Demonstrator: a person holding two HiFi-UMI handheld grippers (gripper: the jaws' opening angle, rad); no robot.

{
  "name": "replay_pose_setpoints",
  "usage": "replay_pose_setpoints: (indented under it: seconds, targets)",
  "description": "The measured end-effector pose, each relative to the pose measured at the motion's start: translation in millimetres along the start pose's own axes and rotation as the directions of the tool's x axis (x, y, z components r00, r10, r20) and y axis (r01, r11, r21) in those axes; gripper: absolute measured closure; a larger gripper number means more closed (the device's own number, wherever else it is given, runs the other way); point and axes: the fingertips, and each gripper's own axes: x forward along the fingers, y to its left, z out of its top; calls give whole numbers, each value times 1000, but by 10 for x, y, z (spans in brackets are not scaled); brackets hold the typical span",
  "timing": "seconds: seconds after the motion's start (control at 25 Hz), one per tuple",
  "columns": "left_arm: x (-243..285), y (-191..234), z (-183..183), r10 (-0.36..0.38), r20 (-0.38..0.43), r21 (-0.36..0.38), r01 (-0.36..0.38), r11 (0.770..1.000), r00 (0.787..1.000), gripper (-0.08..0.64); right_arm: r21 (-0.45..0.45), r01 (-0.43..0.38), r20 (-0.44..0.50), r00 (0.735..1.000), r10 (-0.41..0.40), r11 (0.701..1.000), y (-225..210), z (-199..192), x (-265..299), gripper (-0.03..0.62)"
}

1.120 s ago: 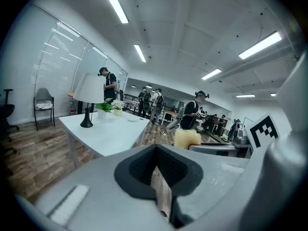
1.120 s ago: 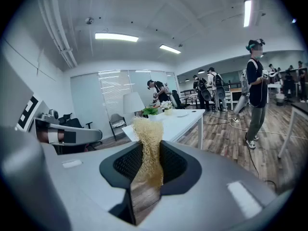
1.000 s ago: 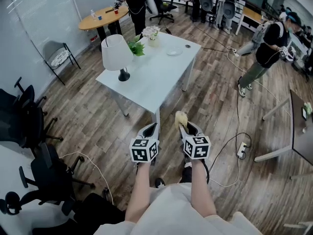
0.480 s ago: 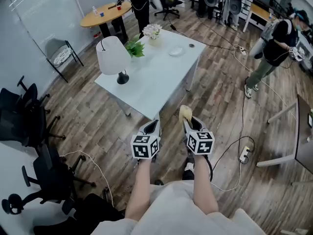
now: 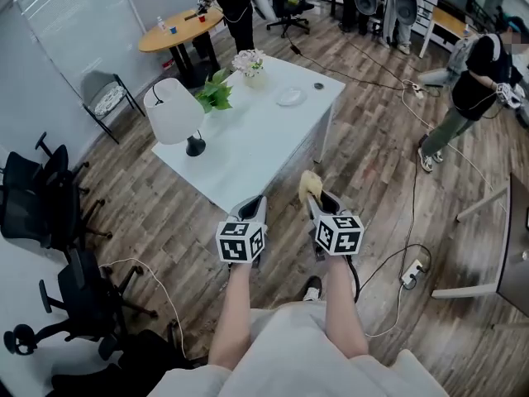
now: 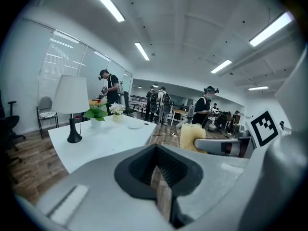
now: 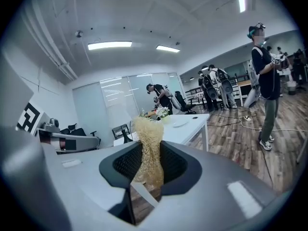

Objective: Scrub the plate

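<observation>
A small white plate (image 5: 291,98) lies near the far end of a white table (image 5: 248,151); it also shows as the plate (image 6: 134,125) and the plate (image 7: 180,122), well ahead of both grippers. My right gripper (image 5: 316,198) is shut on a pale yellow fibrous scrubber (image 5: 310,183), whose tuft (image 7: 148,148) sticks up between the jaws. My left gripper (image 5: 252,212) is shut with nothing in it. Both are held side by side over the wood floor, just short of the table's near corner. The scrubber (image 6: 191,136) stands to the right in the left gripper view.
On the table stand a white lamp (image 5: 173,114), a green plant (image 5: 216,92), a flower pot (image 5: 248,63) and a small dark object (image 5: 319,86). Black office chairs (image 5: 50,222) crowd the left. A power strip (image 5: 411,273) with cables lies right. People stand beyond.
The view has advanced toward the table, whose near corner now sits closer to the grippers. Both grippers stay shut and level, the scrubber still in the right one.
</observation>
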Motion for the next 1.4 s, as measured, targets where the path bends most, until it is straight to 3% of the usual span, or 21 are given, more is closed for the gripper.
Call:
replay_pose_setpoints:
  seconds: [0.32,0.72,0.92,1.2,1.4]
  targets:
    - [457,-411,42,43,31,-38,-41,998,999,558,-14,-13,-8,1000,13,1000,-653,153,-148,460]
    - [794,-676,100,17,10,-5,-17,1000,1000,558,12,17,12,1000,-18,1000,-1154,223,-228,460]
    - [1042,-654,79,8,-12,-4,-8,1000,1000,558,3,22,10,1000,-22,1000,-1340,264,-119,460]
    - [1541,-425,326,20,-13,-30,-20,999,1000,558,36,41,0,999,-41,999,-1701,514,242,460]
    - [1939,-277,588,22,-2,-36,-23,999,1000,558,3,33,-11,999,-33,999,-1896,785,605,460]
